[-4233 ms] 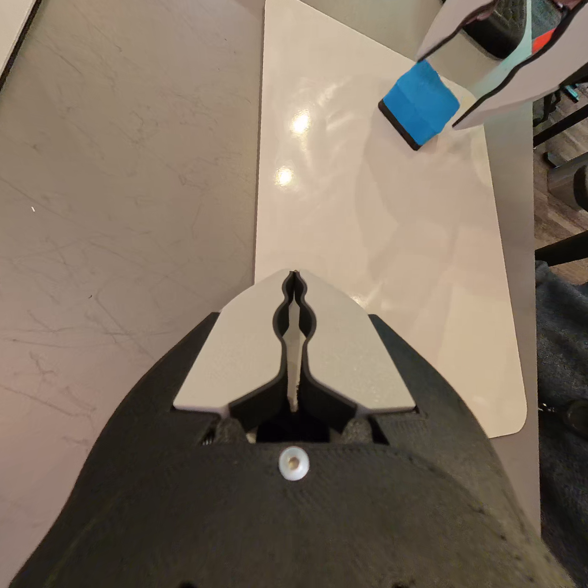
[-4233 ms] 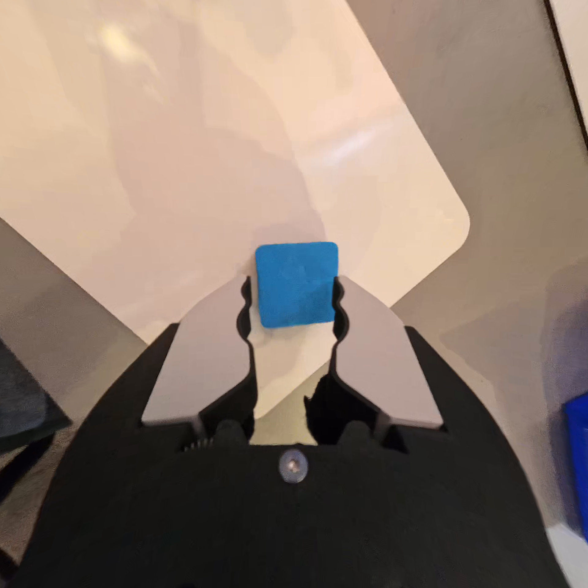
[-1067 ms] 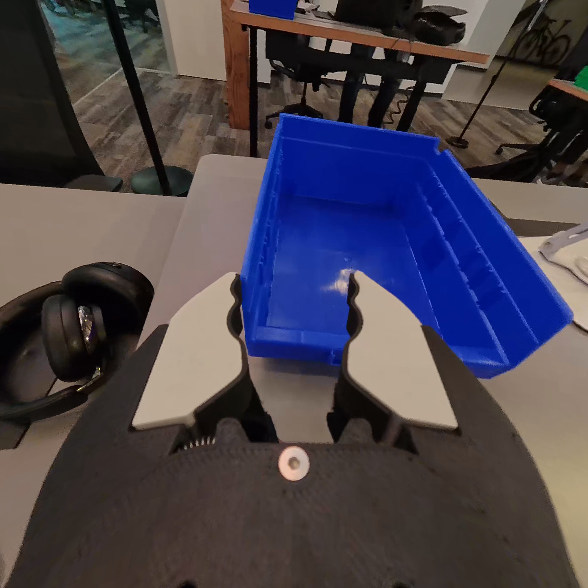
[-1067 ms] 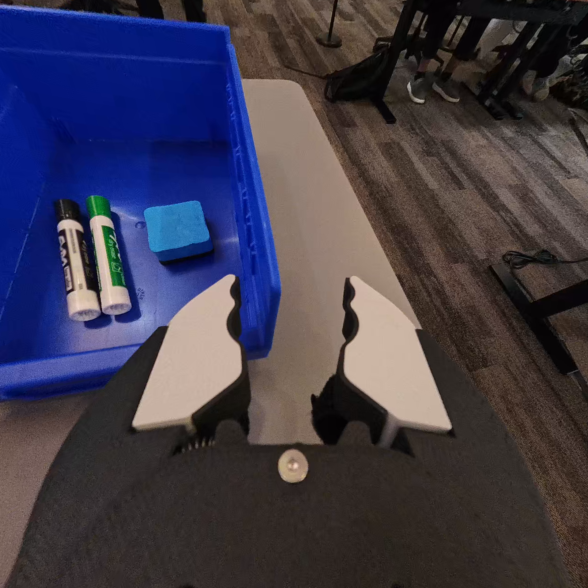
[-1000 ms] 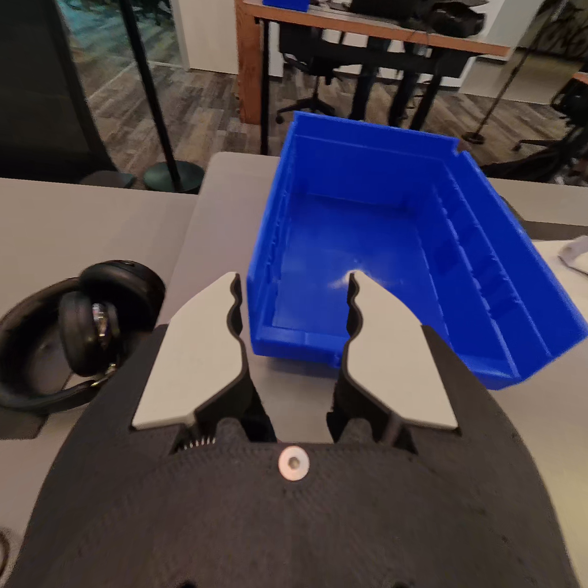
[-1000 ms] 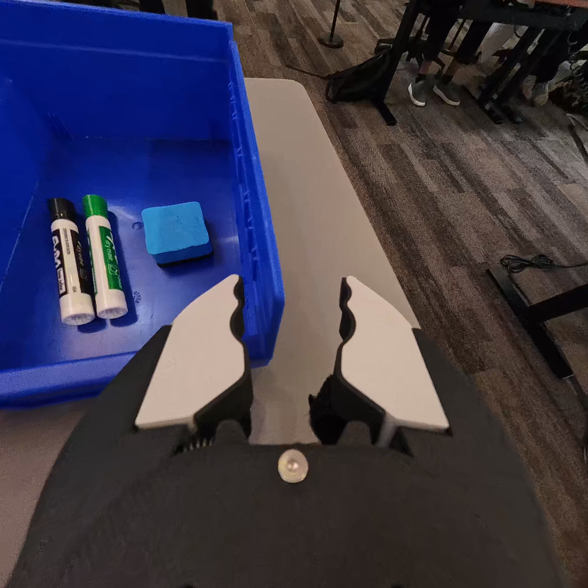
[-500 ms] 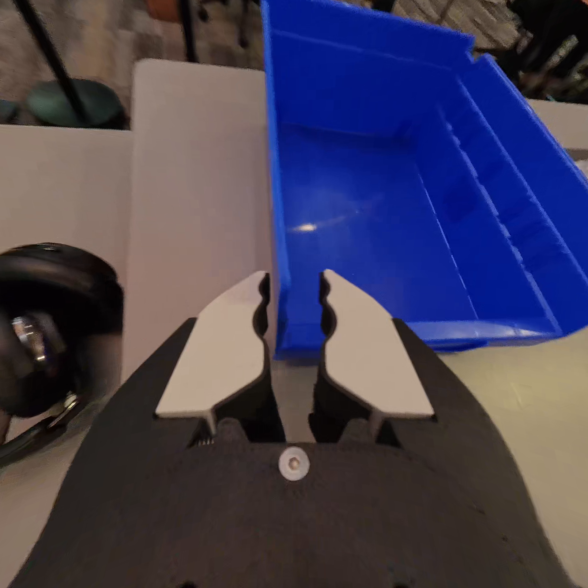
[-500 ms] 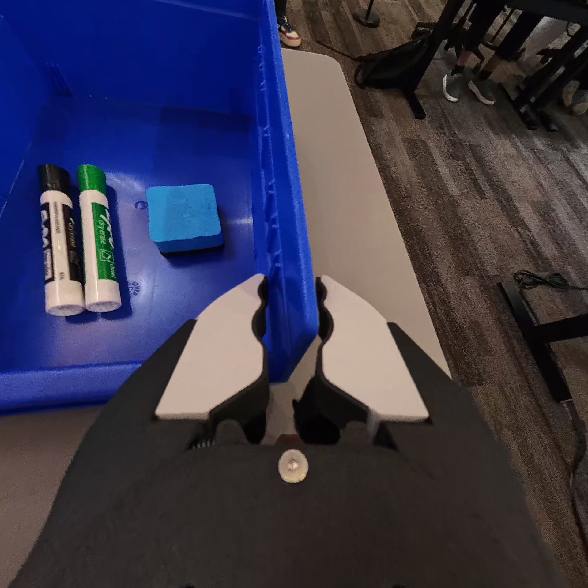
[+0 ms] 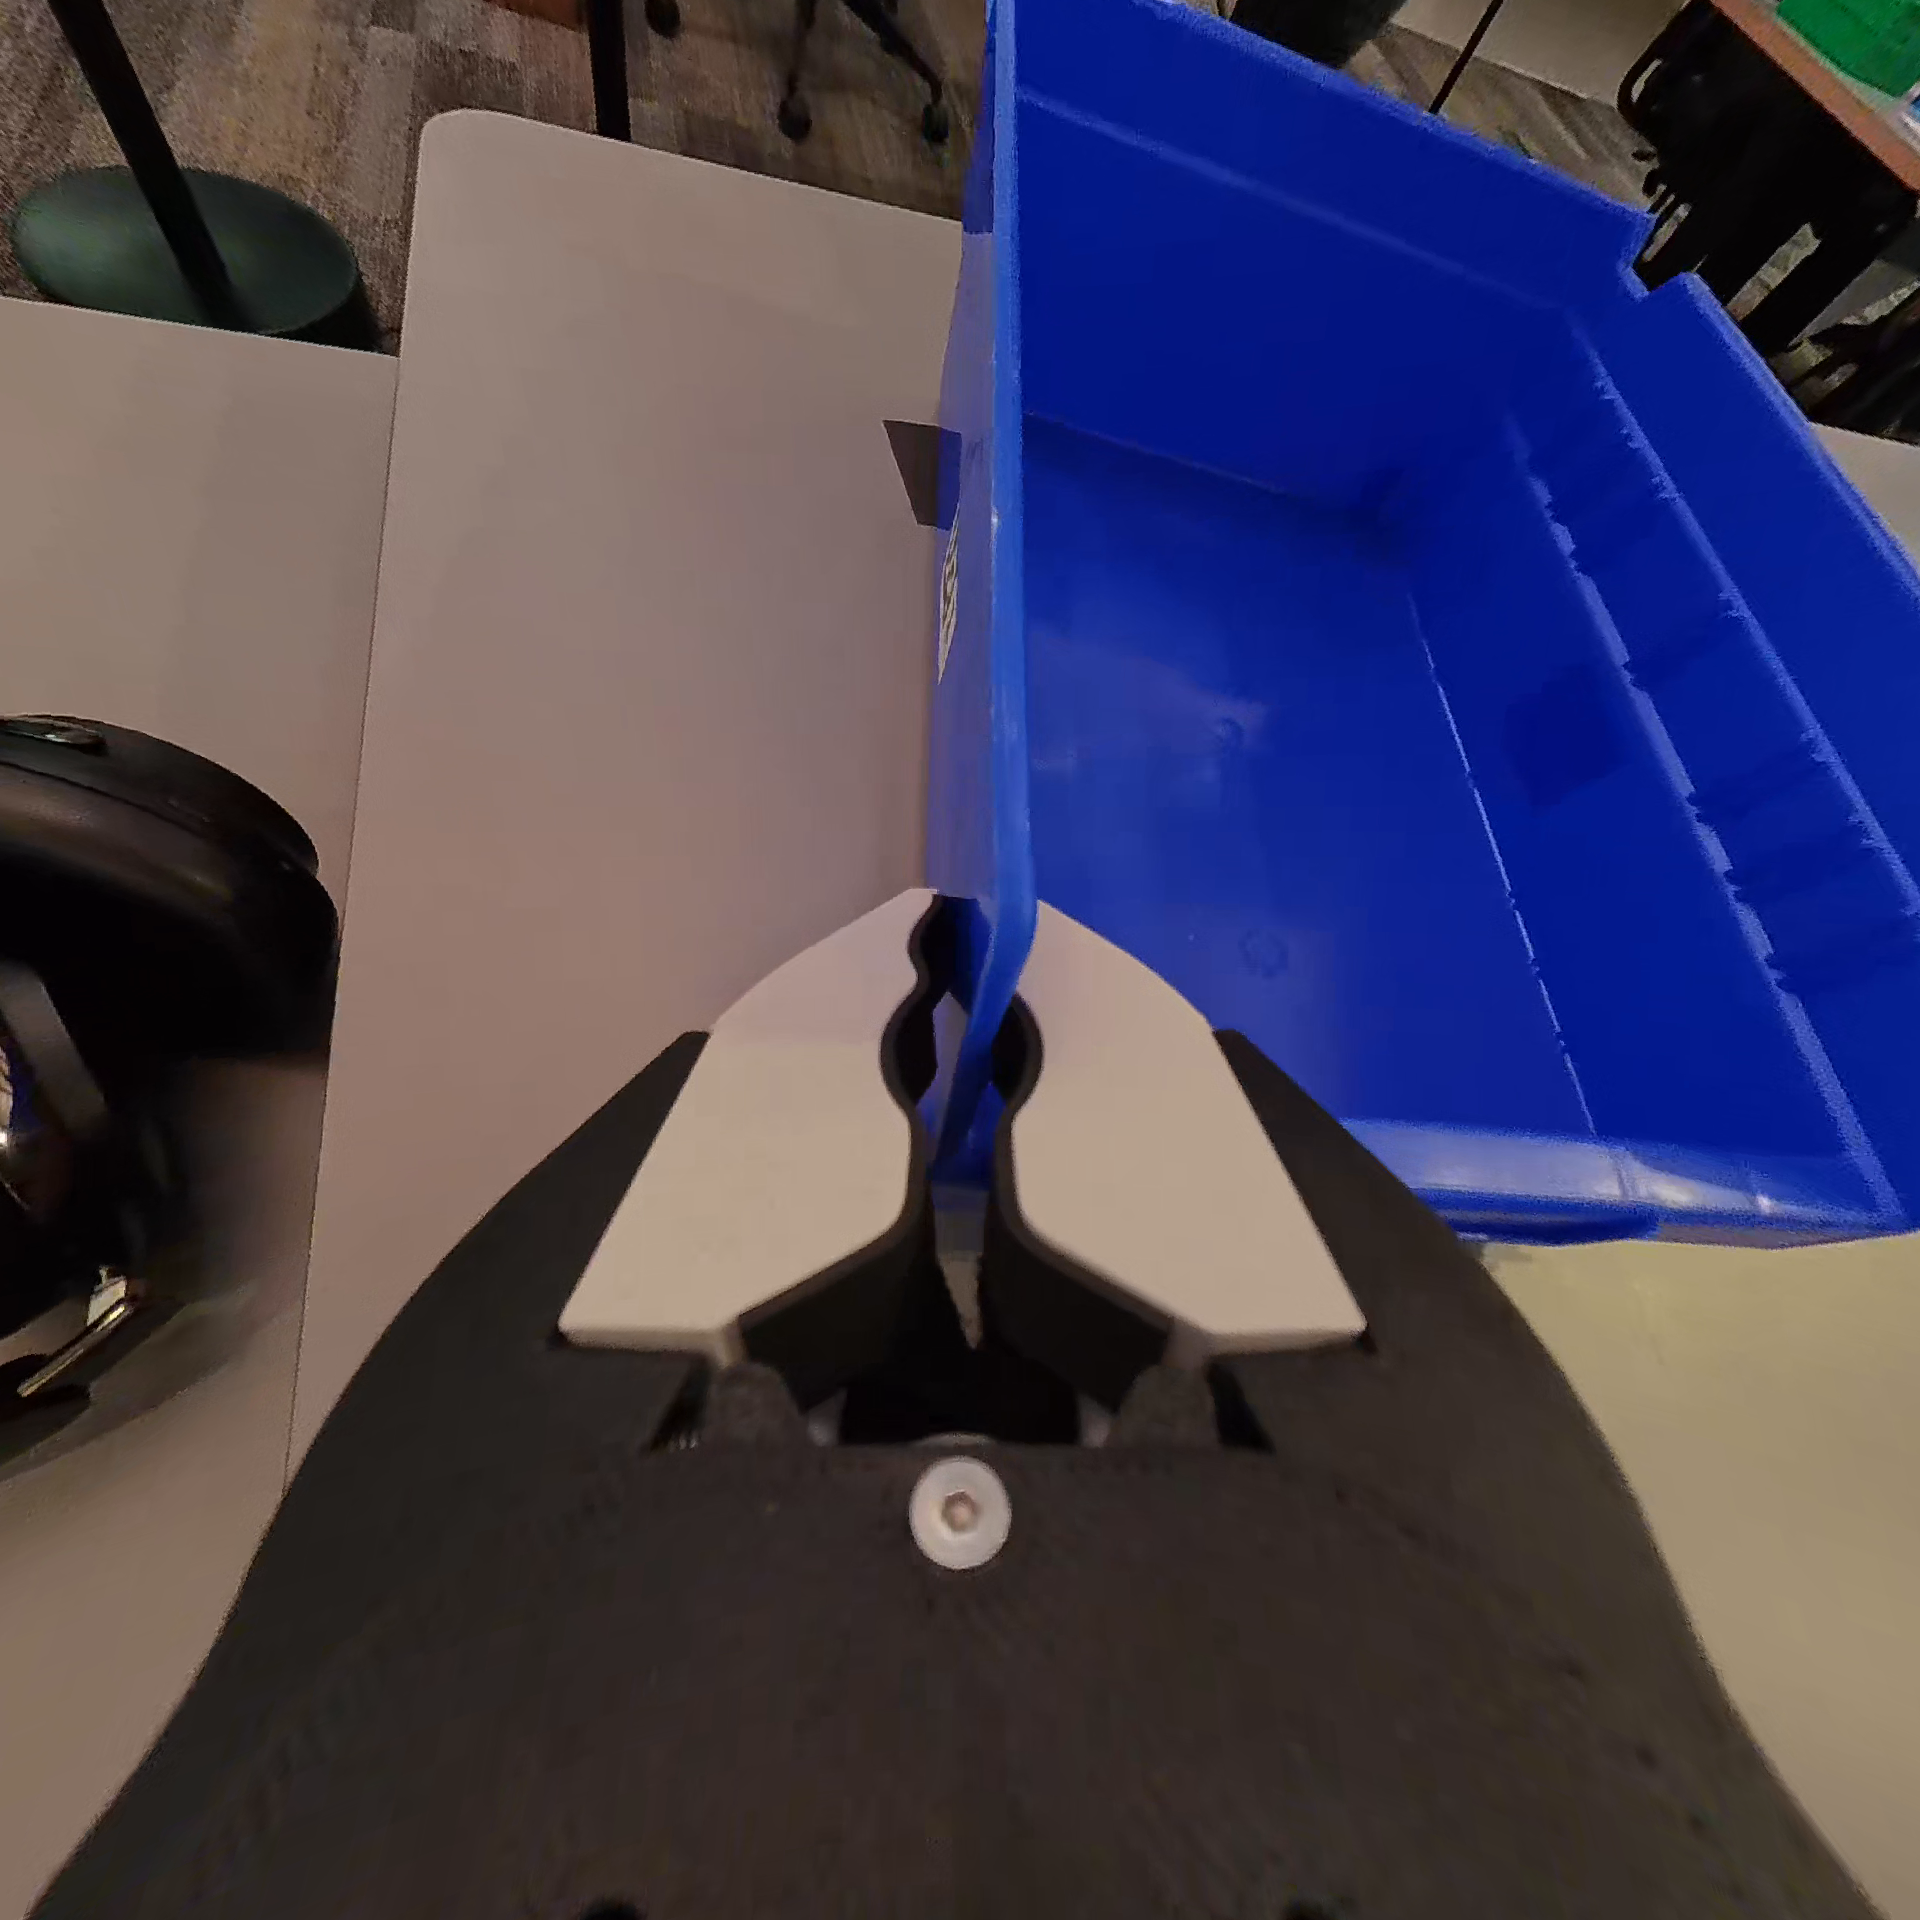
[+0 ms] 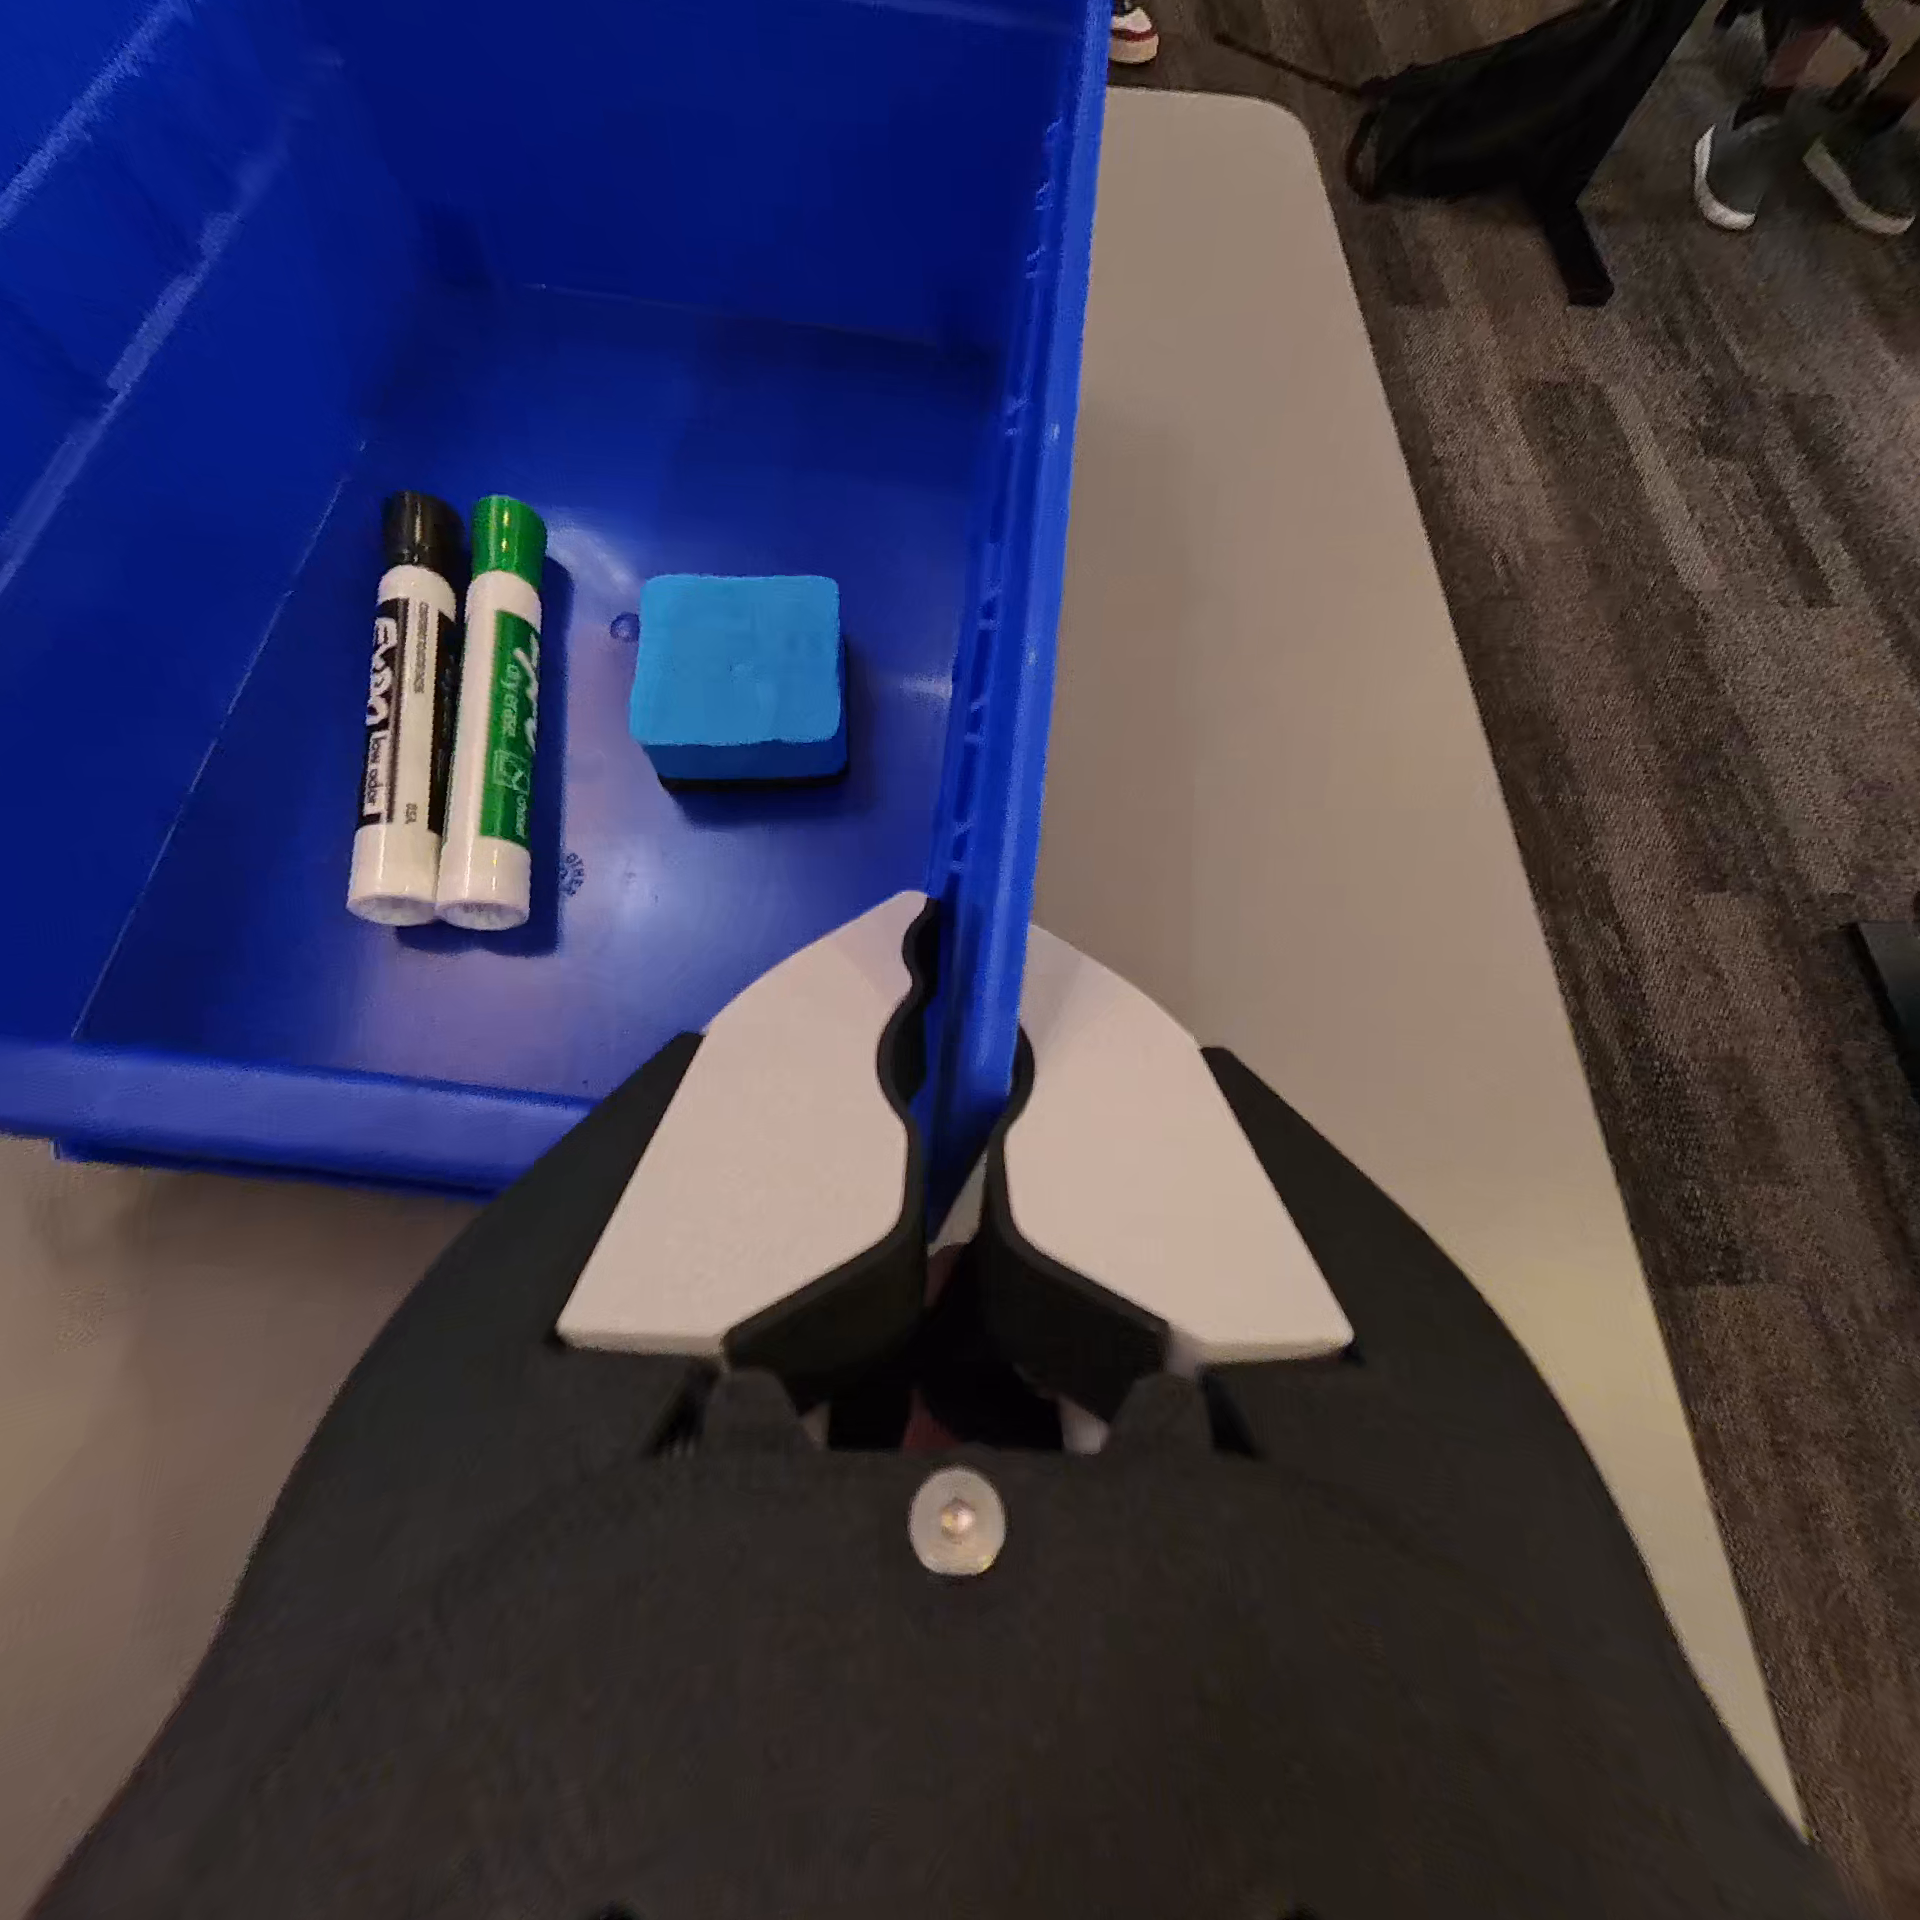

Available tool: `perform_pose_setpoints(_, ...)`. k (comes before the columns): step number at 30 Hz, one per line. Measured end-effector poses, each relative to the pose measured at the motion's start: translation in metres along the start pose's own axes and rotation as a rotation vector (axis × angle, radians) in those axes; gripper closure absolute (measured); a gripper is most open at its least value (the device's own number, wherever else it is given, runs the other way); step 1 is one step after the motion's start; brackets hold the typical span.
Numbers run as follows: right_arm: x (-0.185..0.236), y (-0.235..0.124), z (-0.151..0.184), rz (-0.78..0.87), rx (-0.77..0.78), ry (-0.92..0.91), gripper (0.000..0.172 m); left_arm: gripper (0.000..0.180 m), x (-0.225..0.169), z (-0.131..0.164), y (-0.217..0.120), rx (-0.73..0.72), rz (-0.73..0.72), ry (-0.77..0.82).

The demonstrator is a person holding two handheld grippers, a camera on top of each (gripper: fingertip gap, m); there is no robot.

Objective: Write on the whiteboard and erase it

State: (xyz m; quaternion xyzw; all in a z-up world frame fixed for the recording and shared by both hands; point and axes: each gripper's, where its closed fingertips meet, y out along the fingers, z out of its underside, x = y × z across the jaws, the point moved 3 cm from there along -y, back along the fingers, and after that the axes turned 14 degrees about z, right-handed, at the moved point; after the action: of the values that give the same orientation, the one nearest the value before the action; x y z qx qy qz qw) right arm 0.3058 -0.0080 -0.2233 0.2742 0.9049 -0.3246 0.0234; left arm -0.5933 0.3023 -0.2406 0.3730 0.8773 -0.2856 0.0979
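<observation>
**Both hand-held grippers pinch opposite walls of the blue bin**

The blue bin looks like stiff moulded plastic: light for its bulk, smooth, and likely slippery under flat pads, so the thin upright walls near the front corners are the sensible place to take hold, one on each side, to keep it from twisting. Its load is small and loose. A black marker and a green marker lie side by side in the left centre of the right wrist view, with the blue eraser just beside them toward the middle; all three would probably slide or roll if the bin tipped (the markers are round, hard and light, the eraser soft foam on a dark base).

The left hand-held gripper is nearly closed, its pads pressed on the bin's left wall at centre frame. The right hand-held gripper clamps the right wall likewise. The bin sits on the pale bench; black headphones rest at the left edge. No whiteboard is in sight
</observation>
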Motion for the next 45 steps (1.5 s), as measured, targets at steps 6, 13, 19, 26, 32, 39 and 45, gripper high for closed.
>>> perform_pose_setpoints(6, 0.012, -0.028, 0.013, -0.011, 0.076, -0.008, 0.166, 0.176, -0.016, 0.006, -0.013, -0.003, 0.024, -0.008)
perform_pose_setpoints(13, 0.019, -0.081, 0.040, -0.037, 0.135, 0.007, 0.166, 0.175, -0.040, 0.020, -0.031, -0.003, 0.064, -0.003)
perform_pose_setpoints(19, 0.041, -0.142, 0.058, -0.069, 0.145, -0.015, 0.167, 0.175, -0.058, 0.030, -0.053, -0.029, 0.100, -0.008)
perform_pose_setpoints(26, 0.083, -0.193, 0.076, -0.121, 0.151, -0.046, 0.167, 0.175, -0.069, 0.040, -0.081, -0.083, 0.124, -0.020)
perform_pose_setpoints(32, 0.124, -0.223, 0.092, -0.156, 0.146, -0.051, 0.167, 0.175, -0.066, 0.051, -0.103, -0.112, 0.119, -0.035)
perform_pose_setpoints(39, 0.181, -0.250, 0.098, -0.190, 0.113, -0.072, 0.166, 0.175, -0.064, 0.058, -0.127, -0.168, 0.114, -0.047)
perform_pose_setpoints(45, 0.244, -0.267, 0.106, -0.261, 0.099, -0.075, 0.166, 0.174, -0.060, 0.064, -0.148, -0.202, 0.093, -0.056)
